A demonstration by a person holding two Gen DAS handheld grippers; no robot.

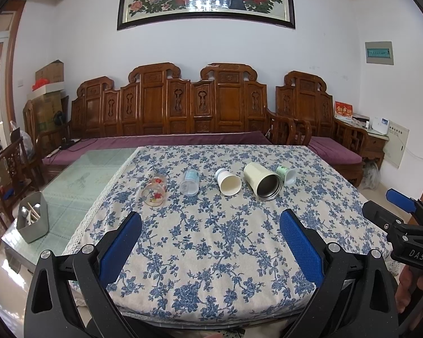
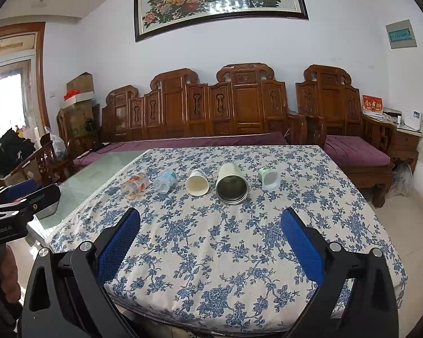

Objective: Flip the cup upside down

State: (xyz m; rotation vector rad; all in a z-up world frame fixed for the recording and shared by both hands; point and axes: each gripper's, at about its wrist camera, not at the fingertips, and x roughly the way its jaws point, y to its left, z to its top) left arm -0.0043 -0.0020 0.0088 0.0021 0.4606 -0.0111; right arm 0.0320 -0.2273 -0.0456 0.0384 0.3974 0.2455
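Several cups lie on their sides in a row on the blue-flowered tablecloth (image 1: 211, 239), mouths toward me: a clear glass with red flowers (image 1: 155, 190) (image 2: 134, 186), a clear plastic cup (image 1: 189, 182) (image 2: 164, 181), a white paper cup (image 1: 228, 182) (image 2: 197, 183), a cream steel-lined tumbler (image 1: 262, 180) (image 2: 231, 184) and a small green-and-white cup (image 1: 287, 174) (image 2: 268, 178). My left gripper (image 1: 211, 242) is open and empty above the near part of the table. My right gripper (image 2: 210, 239) is open and empty too, well short of the cups.
A grey utensil holder (image 1: 33, 217) stands on the glass tabletop (image 1: 79, 180) left of the cloth. A carved wooden sofa (image 1: 183, 107) with purple cushions runs behind the table. The right gripper body shows in the left wrist view (image 1: 403, 225).
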